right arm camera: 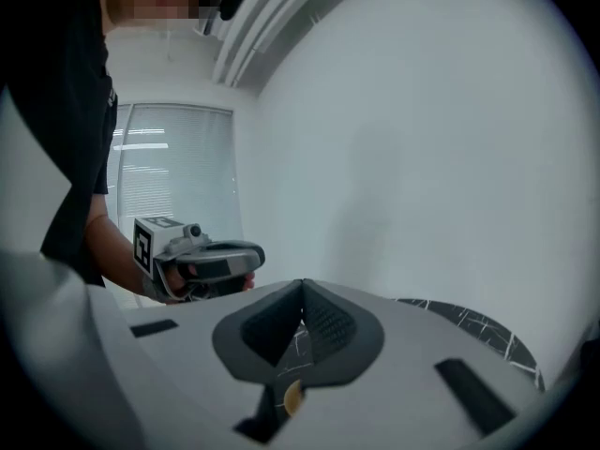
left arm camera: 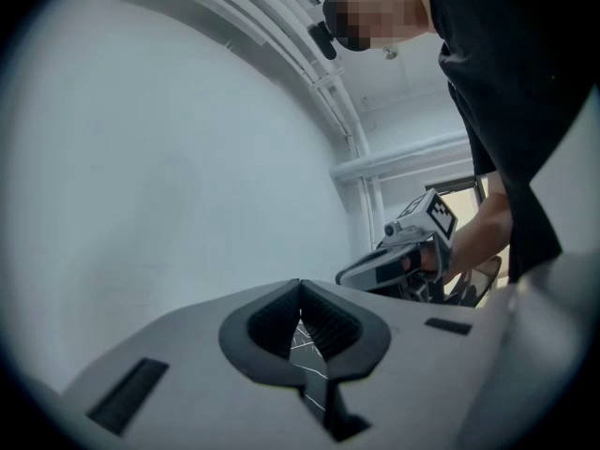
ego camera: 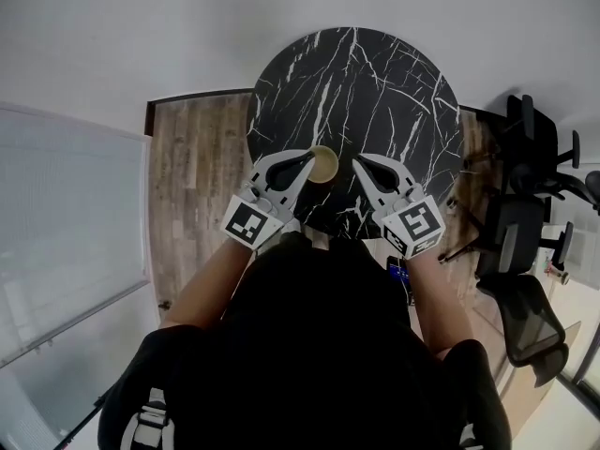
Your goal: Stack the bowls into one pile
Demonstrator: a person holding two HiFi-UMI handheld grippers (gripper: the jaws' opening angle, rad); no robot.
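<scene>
Left tongs (ego camera: 308, 157) and right tongs (ego camera: 357, 161) are closed and empty, tan bowl (ego camera: 325, 167) between them.

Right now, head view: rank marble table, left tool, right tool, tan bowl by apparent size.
1. marble table, largest by far.
2. left tool and right tool: they look about alike, so tied; both sit nearer the camera, which inflates them.
3. tan bowl, smallest, partly covered by the left tool's tip.

A round black marble table (ego camera: 375, 92) stands beside office chairs (ego camera: 516, 237).
</scene>
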